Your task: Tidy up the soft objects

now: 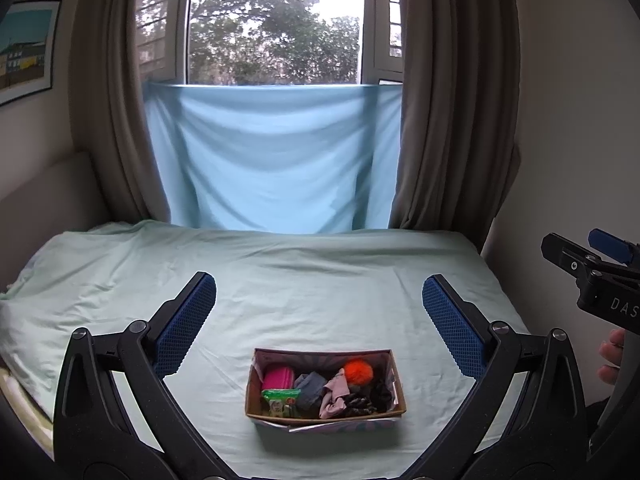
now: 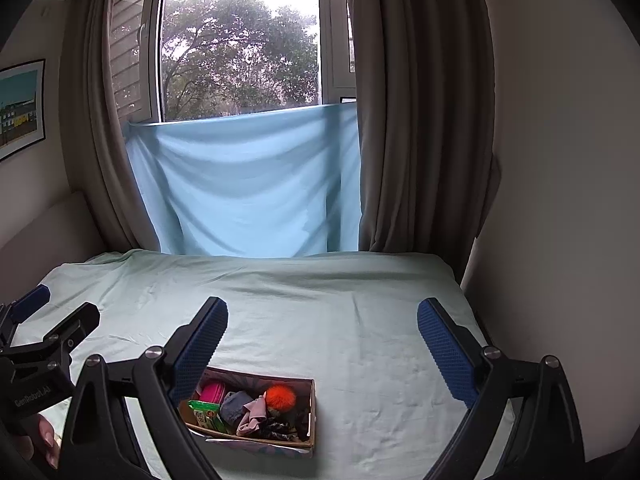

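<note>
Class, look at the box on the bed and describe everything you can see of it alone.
The box is a small open-topped rectangular carton, brown cardboard inside with a pale patterned outside, and no lid shows. It sits upright on the pale green bedsheet, near the front edge of the bed. It is packed with soft items: an orange pom-pom, a pink pouch, a green packet, grey, pink and dark patterned cloth pieces. Neither the left gripper nor the right gripper touches it; both are open above it.
</note>
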Motion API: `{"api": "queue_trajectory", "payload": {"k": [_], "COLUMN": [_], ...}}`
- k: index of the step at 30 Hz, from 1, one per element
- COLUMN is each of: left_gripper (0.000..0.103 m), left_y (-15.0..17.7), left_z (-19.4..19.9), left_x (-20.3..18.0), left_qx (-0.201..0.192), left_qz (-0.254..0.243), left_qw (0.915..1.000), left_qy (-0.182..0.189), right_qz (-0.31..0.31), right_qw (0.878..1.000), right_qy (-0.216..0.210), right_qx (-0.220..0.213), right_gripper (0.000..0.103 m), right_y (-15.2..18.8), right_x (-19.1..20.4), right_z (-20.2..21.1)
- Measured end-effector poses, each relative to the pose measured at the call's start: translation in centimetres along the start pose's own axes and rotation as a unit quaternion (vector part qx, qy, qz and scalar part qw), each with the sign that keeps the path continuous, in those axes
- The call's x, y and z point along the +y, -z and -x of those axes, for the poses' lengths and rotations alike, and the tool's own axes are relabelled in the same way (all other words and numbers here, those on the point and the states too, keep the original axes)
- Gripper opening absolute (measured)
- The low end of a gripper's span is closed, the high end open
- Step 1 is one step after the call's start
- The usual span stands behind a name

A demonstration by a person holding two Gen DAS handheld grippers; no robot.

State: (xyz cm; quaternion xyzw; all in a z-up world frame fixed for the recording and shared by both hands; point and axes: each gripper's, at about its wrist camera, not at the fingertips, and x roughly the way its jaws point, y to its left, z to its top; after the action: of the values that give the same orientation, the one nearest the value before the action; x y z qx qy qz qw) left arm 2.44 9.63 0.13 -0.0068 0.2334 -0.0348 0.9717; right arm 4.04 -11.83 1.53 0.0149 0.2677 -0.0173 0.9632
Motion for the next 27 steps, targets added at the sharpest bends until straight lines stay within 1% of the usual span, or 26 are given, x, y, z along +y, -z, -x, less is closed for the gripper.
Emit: {"api": "queue_trajectory", "payload": {"k": [12,21,25,27], "left_gripper": [0.103,0.103,0.103,0.103], "left_y": [-0.14,0.02,-0.10,-0.11], "left_z": [-0.23,0.23,0.26,0.35], "left_x": [-0.11,-0.23,-0.29,-0.13], "left_qx": [0.002,-0.010,-0.013,-0.014], "left_qz": [-0.001,0.000,-0.005,0.000], "left_qw": [1.0000,0.9999,0.9998,0.9998], "left_qy": [-0.001,-0.006,-0.014,-0.015], "right_qz": [-0.002,-0.005,-0.006,-0.006], "right_qw": [1.000,1.000,1.000,1.000], "right_qy": [-0.001,0.000,0.003,0.004], "right_qx": [-0.001,-0.001,-0.001,-0.001], "right_gripper": [0.095,0.095,0.095,0.095], "right_y": [-0.03,-0.03,-0.04,-0.04], "right_x": [-0.06,0.01,0.12,0.19], "right_z": [-0.11,-0.17,-0.25,-0.27]}}
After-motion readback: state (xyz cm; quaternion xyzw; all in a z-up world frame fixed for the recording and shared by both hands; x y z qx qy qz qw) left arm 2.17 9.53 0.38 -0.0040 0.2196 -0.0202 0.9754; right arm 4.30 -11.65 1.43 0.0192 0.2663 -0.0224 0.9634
